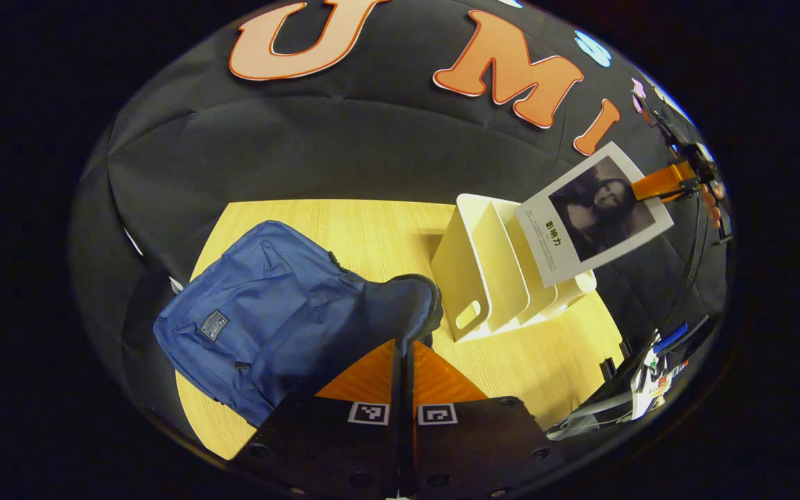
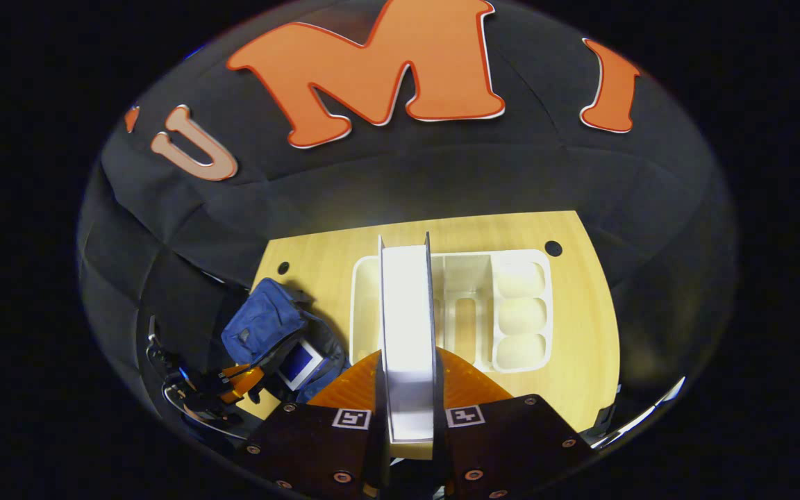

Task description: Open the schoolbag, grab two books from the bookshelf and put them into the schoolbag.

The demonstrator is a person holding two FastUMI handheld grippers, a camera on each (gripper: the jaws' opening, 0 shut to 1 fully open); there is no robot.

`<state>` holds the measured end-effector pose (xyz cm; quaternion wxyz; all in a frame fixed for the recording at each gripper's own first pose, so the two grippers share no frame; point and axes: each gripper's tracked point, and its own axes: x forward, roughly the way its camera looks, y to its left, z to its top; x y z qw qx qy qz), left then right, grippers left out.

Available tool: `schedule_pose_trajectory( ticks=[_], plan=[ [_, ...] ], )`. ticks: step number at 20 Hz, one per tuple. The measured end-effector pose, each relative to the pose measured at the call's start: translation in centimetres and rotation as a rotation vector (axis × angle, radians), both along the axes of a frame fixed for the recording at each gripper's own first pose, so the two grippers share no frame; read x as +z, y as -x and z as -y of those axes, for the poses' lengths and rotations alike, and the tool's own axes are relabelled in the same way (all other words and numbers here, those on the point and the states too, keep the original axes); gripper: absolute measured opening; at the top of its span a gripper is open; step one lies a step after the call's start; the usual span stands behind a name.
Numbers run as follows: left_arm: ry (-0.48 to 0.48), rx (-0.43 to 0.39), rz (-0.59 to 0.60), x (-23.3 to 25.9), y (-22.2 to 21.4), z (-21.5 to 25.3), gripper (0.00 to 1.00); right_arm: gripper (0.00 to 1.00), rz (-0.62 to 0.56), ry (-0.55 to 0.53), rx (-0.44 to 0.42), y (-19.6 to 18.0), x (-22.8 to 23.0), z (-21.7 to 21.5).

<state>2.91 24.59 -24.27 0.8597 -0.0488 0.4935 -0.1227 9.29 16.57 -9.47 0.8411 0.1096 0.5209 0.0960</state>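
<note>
My right fingers (image 2: 407, 410) clamp a book (image 2: 407, 333) above the shelf (image 2: 521, 305). The bag (image 1: 282, 312) lies open on the desk (image 1: 372, 229), one book (image 2: 299, 364) already inside, I judge. Left fingers (image 1: 403, 368) closed, empty.

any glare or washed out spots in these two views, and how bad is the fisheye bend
Right gripper view: the held book's page edge is blown out white. Left gripper view: evenly lit, soft shadow beside the white bookshelf. Both bend the table edges strongly.
</note>
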Motion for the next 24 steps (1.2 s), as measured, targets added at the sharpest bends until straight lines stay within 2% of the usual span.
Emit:
schedule_pose_trajectory(
  ticks=[4, 8, 13, 20, 24],
  plan=[
    [-0.028, -0.007, 0.007, 0.4, -0.7, -0.8, 0.01, 0.24, 0.008, -0.111, -0.005, 2.1, -0.7, -2.2],
    [-0.027, 0.026, 0.029, 1.2, -1.3, -1.4, 0.01, 0.24, 0.028, -0.215, -0.028, 3.5, -0.9, -3.8],
    [-0.033, 0.073, 0.066, 2.6, -2.9, -2.7, 0.01, 0.24, 0.002, -0.389, -0.018, 7.1, -1.9, -9.0],
    [-0.041, 0.087, 0.083, 3.3, -3.4, -3.8, 0.01, 0.24, -0.083, -0.54, -0.073, 10.0, -6.2, -14.5],
    [-0.039, 0.086, 0.082, 3.3, -3.4, -4.0, 0.01, 0.24, -0.126, -0.551, -0.138, 10.9, -9.2, -17.6]
  ],
)
